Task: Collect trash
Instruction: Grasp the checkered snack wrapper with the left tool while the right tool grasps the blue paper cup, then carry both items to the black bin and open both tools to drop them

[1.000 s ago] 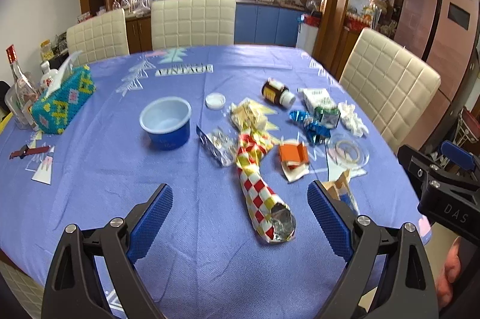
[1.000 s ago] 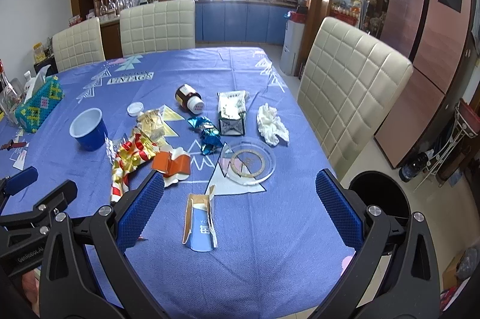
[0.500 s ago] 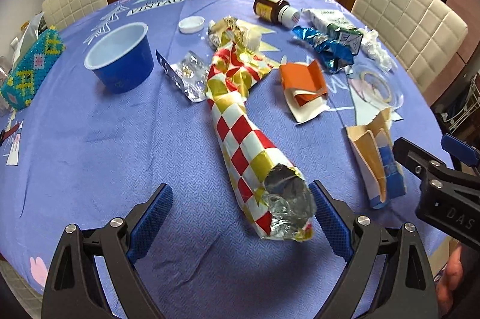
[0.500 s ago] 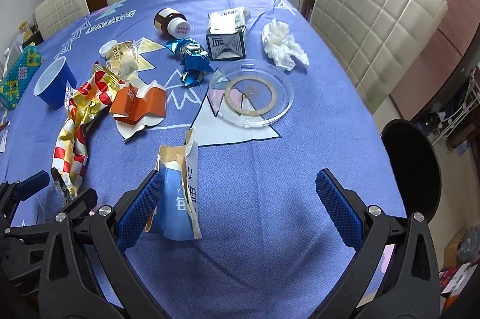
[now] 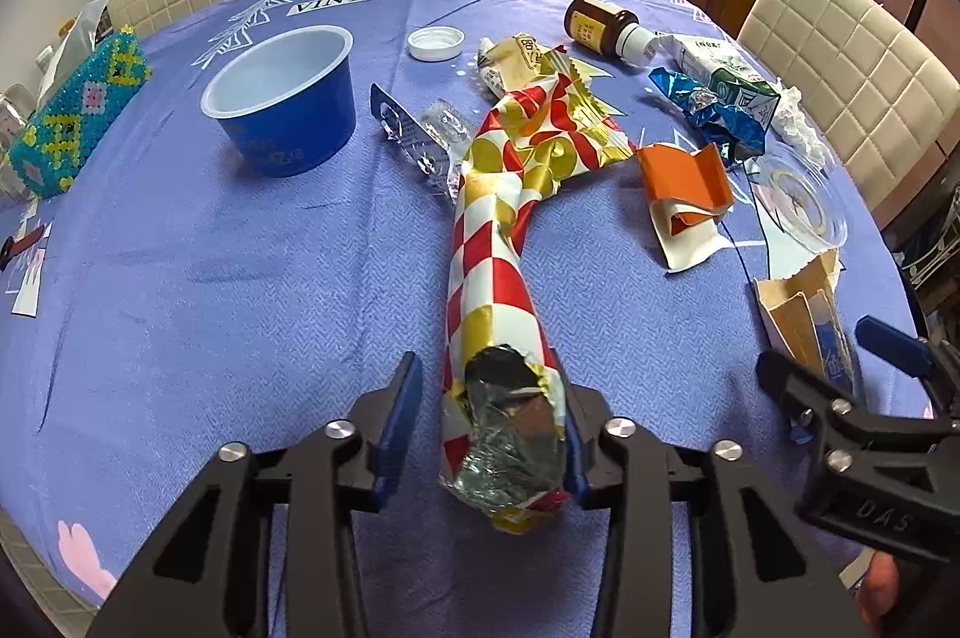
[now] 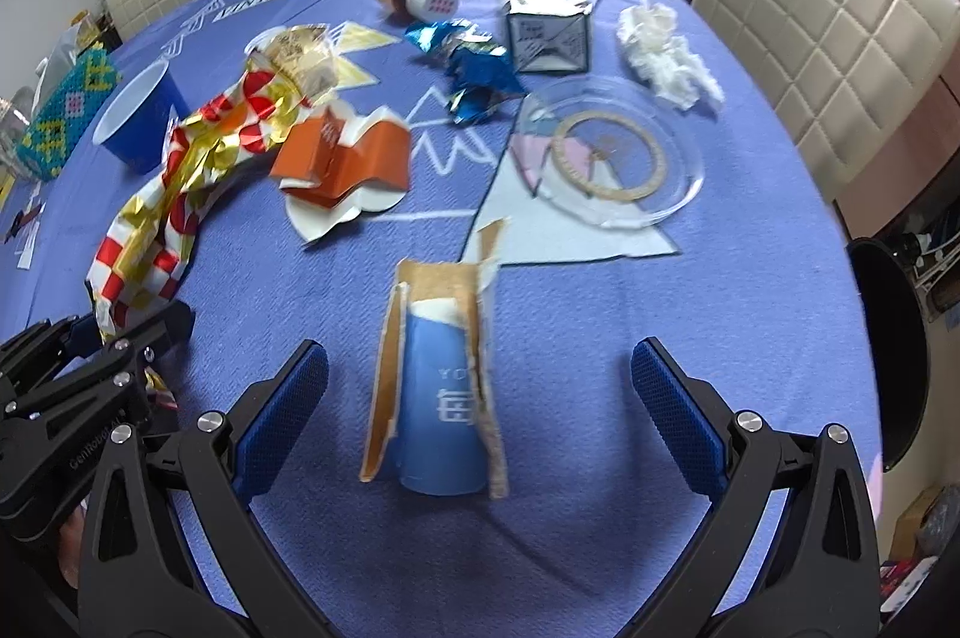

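My left gripper (image 5: 487, 422) has just been closing on the near end of the long checkered wrapper (image 5: 495, 290). Its right pad touches the crinkled foil mouth, but I see a sliver of cloth at the left pad, so I can't say it grips yet. My right gripper (image 6: 480, 398) stands wide open over the torn blue paper cup (image 6: 441, 398), which lies flat between its ribbed blue pads, touching neither. Beyond lie a folded orange carton (image 6: 351, 158) and a clear plastic lid (image 6: 612, 152) on the woven blue tablecloth (image 6: 690, 314).
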A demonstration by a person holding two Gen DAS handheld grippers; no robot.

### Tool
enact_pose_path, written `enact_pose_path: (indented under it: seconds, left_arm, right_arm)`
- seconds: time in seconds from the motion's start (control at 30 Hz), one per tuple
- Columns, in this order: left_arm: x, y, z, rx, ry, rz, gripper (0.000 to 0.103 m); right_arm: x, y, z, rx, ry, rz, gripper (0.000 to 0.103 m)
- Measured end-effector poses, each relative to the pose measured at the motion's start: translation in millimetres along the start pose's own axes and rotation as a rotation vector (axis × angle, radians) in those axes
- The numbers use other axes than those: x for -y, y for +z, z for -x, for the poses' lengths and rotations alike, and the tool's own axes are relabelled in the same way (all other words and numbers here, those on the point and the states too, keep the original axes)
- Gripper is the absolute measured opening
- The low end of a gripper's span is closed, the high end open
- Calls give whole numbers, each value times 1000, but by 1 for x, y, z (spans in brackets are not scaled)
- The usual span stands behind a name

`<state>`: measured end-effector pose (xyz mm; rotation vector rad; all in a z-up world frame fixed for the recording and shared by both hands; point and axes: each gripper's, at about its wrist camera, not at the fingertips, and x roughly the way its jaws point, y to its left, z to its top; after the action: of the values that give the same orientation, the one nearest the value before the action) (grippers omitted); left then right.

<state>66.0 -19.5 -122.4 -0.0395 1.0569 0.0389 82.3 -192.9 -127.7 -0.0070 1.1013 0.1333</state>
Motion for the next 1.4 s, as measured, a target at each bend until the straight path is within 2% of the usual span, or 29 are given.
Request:
enact_pose_path:
  seconds: [0.07, 0.1, 0.17, 0.2, 0.23, 0.33, 0.47, 0.63, 0.77, 0.97, 1.23, 1.4]
  left_arm:
    - [-2, 1, 0, 4, -5, 2, 23]
    - [-4, 1, 0, 4, -13, 10, 19]
    - [-9, 2, 1, 2, -32, 27, 13]
    - [-10, 2, 2, 1, -39, 36, 13]
    - [-11, 2, 2, 3, -39, 45, 12]
    - [-17, 2, 9, 28, -44, 80, 12]
    - [-19, 7, 22, 70, -59, 94, 12]
    - [3, 17, 39, 132, -59, 38, 12]
    - [35, 28, 52, 197, -64, -35, 12]
    - [88, 41, 55, 244, -98, -140, 12]
    - [174, 48, 45, 232, -173, -262, 12]
    - [229, 47, 42, 220, -214, -329, 12]
  right_arm:
    - [-4, -3, -5, -15, 24, 3, 99]
    - [-7, -4, -4, 10, 9, 12, 90]
    - [-11, -5, -1, 39, -23, 34, 66]
    - [-13, -5, 1, 54, -41, 45, 42]
    - [-12, -4, 2, 57, -27, 47, 36]
    - [-4, 0, 8, 62, 90, 7, 35]
    - [-2, 5, 23, 140, 38, 25, 35]
    - [12, 12, 45, 213, 17, 3, 35]
    - [41, 14, 59, 248, 1, -55, 35]
    - [99, 12, 73, 277, -43, -177, 35]
    - [171, 0, 88, 304, -141, -292, 36]
    - [217, -11, 97, 319, -237, -360, 37]
